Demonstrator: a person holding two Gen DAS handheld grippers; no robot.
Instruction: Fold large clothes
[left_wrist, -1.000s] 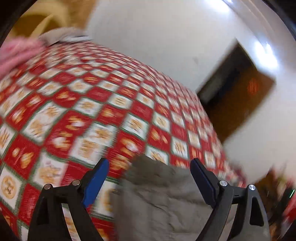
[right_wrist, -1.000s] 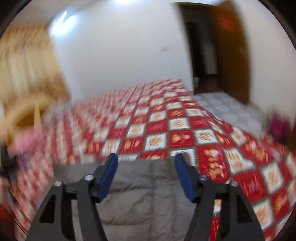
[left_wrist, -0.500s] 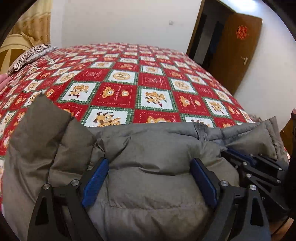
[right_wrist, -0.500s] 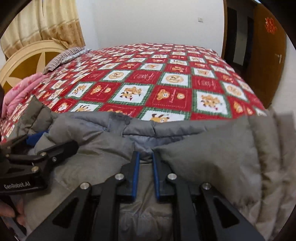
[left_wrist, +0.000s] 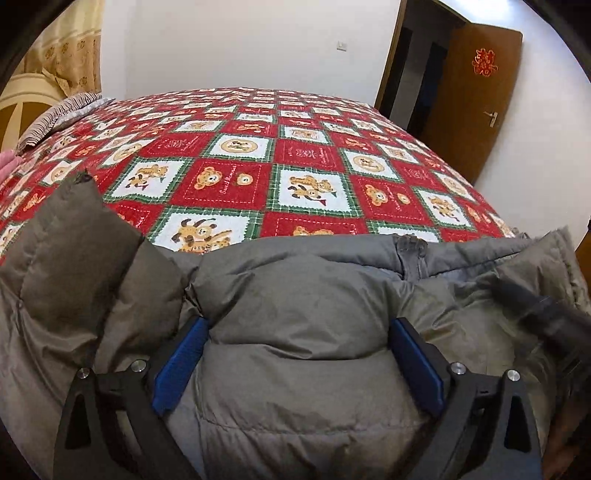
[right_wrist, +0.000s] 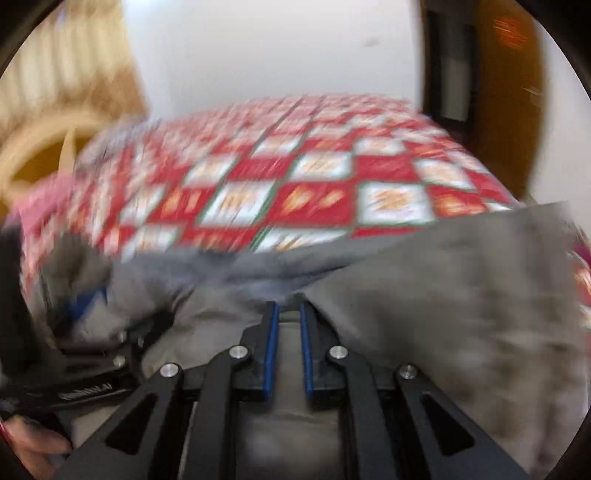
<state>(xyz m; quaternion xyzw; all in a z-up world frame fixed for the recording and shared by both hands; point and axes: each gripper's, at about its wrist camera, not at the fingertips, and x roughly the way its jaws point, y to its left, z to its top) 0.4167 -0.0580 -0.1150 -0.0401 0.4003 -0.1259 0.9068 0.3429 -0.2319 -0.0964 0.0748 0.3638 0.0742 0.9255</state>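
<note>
1. Left wrist view: the left gripper (left_wrist: 297, 360) stands wide apart, its blue pads pressed to either side of a puffed panel of the grey padded jacket (left_wrist: 303, 306). The panel bulges up between the jaws; nothing is pinched, so I judge this a straddle and not a grasp.
2. Same view: the jacket lies bunched directly ahead of and beneath the gripper, on the near edge of the red patchwork bedspread (left_wrist: 258, 170). One dark sleeve or flap (left_wrist: 70, 243) rises ahead and to the left. The zipper end (left_wrist: 412, 247) shows ahead and to the right. The right gripper (left_wrist: 535, 314) appears as a dark blur at far right, over the garment.
3. Right wrist view, heavily blurred: the right gripper (right_wrist: 287, 349) is nearly closed, with a strip of grey jacket (right_wrist: 443, 295) fabric between the pads; it appears to hold the cloth. The left gripper (right_wrist: 88, 299) sits ahead and to the left, its handle held in a hand (right_wrist: 33, 446).
4. Progress, as judged: early. The garment is crumpled and not spread; no clean fold line is visible. Flattening, sleeve folds and body folds remain.
</note>
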